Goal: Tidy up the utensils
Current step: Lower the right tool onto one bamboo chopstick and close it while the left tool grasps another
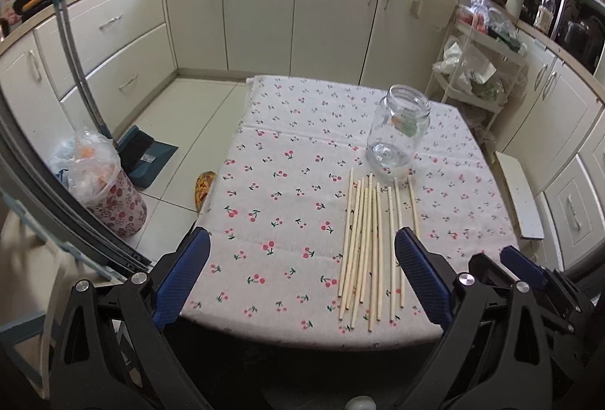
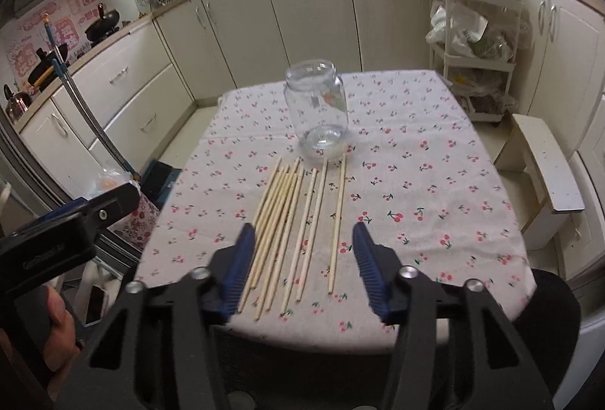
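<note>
Chopsticks (image 2: 298,228), loose row at centre frame on cloth-covered table (image 2: 435,205), empty jar (image 2: 317,107) upright just beyond; left tool (image 1: 302,270) and right tool (image 2: 302,258) both open, holding nothing; risk: clumsy pinch scatters sticks off near edge.

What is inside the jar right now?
The jar stands upright and holds no chopsticks; they all lie on the cloth before it. Only an orange-green patch, perhaps a label, shows through the glass.
</note>
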A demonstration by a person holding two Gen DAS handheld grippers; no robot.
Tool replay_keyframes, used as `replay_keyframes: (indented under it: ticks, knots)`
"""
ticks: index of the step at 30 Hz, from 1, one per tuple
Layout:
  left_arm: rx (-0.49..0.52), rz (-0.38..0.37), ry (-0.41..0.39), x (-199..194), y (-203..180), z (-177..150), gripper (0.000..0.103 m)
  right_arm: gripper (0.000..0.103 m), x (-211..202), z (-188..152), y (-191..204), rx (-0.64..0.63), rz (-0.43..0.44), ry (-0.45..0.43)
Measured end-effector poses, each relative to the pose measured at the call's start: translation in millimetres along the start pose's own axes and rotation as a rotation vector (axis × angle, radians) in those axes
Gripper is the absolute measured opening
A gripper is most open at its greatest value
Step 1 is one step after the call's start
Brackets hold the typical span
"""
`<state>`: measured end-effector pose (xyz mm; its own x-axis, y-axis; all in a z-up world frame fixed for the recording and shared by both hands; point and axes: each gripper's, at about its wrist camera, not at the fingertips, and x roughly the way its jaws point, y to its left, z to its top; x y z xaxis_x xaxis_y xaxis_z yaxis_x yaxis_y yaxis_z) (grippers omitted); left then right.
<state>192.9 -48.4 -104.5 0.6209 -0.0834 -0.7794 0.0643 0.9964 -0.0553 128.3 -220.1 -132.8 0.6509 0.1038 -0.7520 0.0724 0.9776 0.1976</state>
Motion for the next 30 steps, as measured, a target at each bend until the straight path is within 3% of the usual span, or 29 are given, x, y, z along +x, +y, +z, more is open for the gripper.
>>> replay_keyframes:
  ticks: [2,10,15,18,23,30]
  knots:
    - [0.013,-0.012,0.024,24.1,-3.9,4.4,0.092,0.038,21.8,3.9,-5.9,0.002,-0.009,0.03]
    - [0.029,-0.012,0.114,103.5,-13.2,16.6,0.092,0.031,110.5,20.0,-26.3,-0.011,-0.074,0.117]
    - [0.045,0.005,0.144,141.3,-18.4,21.6,0.092,0.03,143.8,24.5,-31.7,-0.034,-0.102,0.154]
    - [0.061,0.017,0.155,160.1,-24.5,24.6,0.092,0.03,150.4,26.5,-28.4,-0.076,-0.119,0.141]
    - [0.1,0.046,0.163,188.2,-35.8,29.2,0.092,0.016,151.9,27.0,-29.5,-0.145,-0.136,0.127]
    - [0.15,0.058,0.183,215.6,-47.2,29.3,0.074,0.012,147.0,28.0,-43.3,-0.163,-0.128,0.132]
